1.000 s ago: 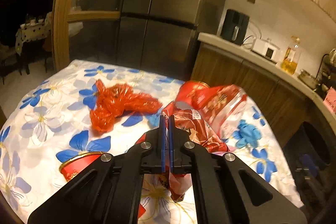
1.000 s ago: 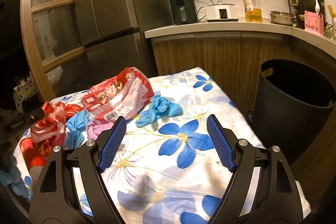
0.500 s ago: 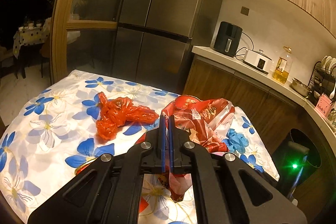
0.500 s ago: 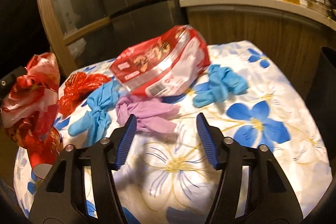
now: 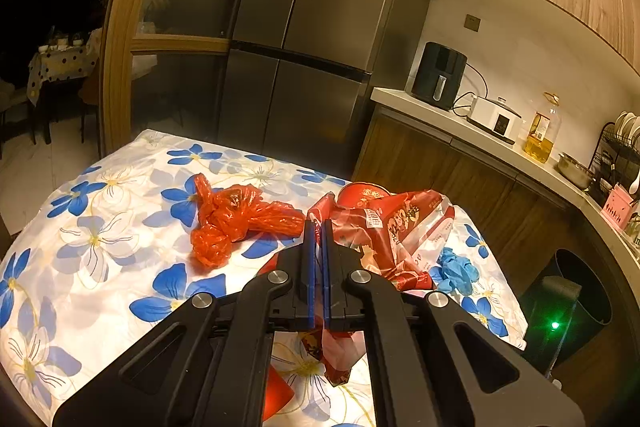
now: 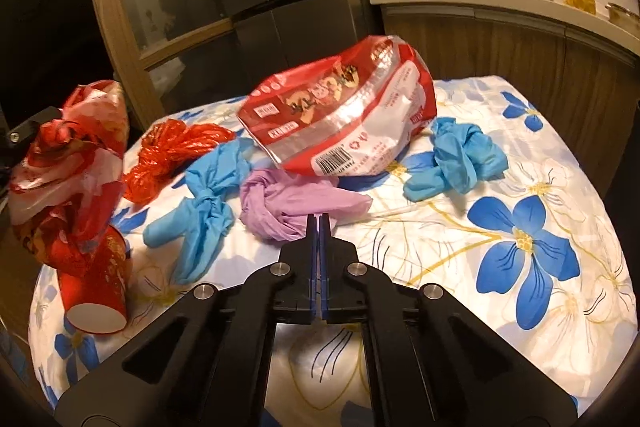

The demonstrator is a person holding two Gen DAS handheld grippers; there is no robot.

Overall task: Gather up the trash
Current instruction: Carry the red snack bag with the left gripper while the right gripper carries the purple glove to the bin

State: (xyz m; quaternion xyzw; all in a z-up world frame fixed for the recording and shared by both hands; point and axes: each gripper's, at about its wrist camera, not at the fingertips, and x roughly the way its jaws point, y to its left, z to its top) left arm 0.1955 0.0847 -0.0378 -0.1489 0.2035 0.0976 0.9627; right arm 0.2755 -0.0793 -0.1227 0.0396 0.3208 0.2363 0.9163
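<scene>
Ahead of our right gripper (image 6: 319, 217), the flowered table (image 6: 520, 247) carries a purple bag (image 6: 292, 201), blue gloves (image 6: 456, 159), snack bag (image 6: 344, 115) and red cup (image 6: 100, 291).

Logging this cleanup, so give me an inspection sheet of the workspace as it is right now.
Surface: flowered tablecloth, rumpled.
Job's things: snack bag, red plastic bag, knotted blue glove, loose blue glove, purple bag, red cup; bin beside the table.
Clutter: nothing seen.
Grippers: left gripper shut on red wrapper; right gripper shut on the purple bag's edge.
Cables: cord behind the cooker.
Surroundings: fridge, counter, oil bottle.
</scene>
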